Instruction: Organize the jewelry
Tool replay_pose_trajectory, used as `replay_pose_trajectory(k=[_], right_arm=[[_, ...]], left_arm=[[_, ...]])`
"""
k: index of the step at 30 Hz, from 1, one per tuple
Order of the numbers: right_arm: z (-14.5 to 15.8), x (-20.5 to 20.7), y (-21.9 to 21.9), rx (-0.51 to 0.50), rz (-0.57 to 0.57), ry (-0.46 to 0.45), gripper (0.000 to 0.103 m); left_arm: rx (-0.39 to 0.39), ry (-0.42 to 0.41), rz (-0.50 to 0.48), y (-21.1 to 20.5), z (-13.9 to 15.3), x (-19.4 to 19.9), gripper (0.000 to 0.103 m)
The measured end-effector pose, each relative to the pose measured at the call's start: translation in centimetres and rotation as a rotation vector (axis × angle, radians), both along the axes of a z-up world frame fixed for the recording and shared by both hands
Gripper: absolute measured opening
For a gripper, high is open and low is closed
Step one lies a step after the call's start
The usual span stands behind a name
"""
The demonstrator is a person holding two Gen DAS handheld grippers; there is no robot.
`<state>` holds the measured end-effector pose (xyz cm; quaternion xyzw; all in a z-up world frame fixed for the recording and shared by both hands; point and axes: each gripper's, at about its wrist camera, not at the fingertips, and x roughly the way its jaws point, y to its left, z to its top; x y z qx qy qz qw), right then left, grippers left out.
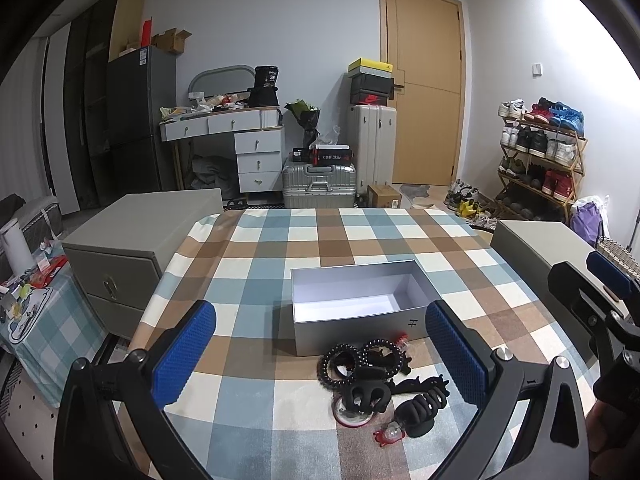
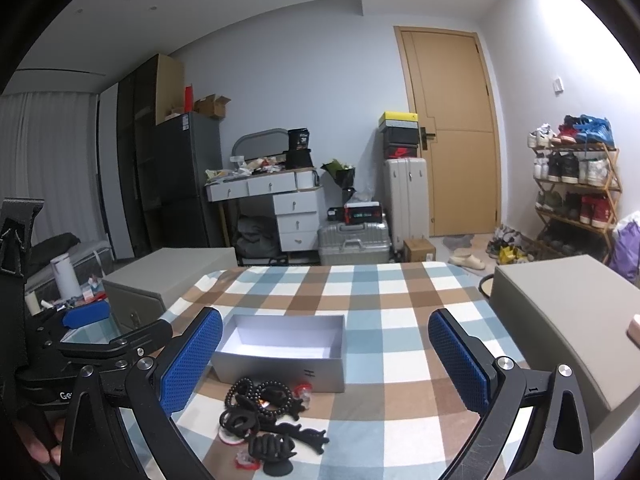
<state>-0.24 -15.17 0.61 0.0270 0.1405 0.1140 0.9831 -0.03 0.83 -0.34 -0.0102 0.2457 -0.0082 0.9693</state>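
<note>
An open, empty silver box (image 1: pixel 356 322) stands on the checked tablecloth (image 1: pixel 280 248); it also shows in the right wrist view (image 2: pixel 280 364). In front of it lies a pile of black bead bracelets (image 1: pixel 362 356), black claw hair clips (image 1: pixel 368 396) and small red pieces (image 1: pixel 390 436). The same pile (image 2: pixel 268 420) lies low left in the right wrist view. My left gripper (image 1: pixel 320 360) is open and empty above the pile. My right gripper (image 2: pixel 326 364) is open and empty, to the right of the pile.
A grey drawer cabinet (image 1: pixel 124 256) stands left of the table and a grey box (image 2: pixel 560 320) at its right edge. Behind are a dresser (image 1: pixel 240 140), suitcases (image 1: pixel 320 184), a door and a shoe rack (image 1: pixel 540 160). A cluttered side table (image 1: pixel 32 300) is at far left.
</note>
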Motion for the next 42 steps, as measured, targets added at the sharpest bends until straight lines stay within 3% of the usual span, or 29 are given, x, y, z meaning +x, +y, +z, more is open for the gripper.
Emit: replay_pose_trajectory(k=[42], right_arm=[[-0.24,-0.32,0.14,-0.001,0.014,0.010,0.103]], left_arm=[[-0.009,0.028,0.005,-0.04,-0.79,-0.35,0.102]])
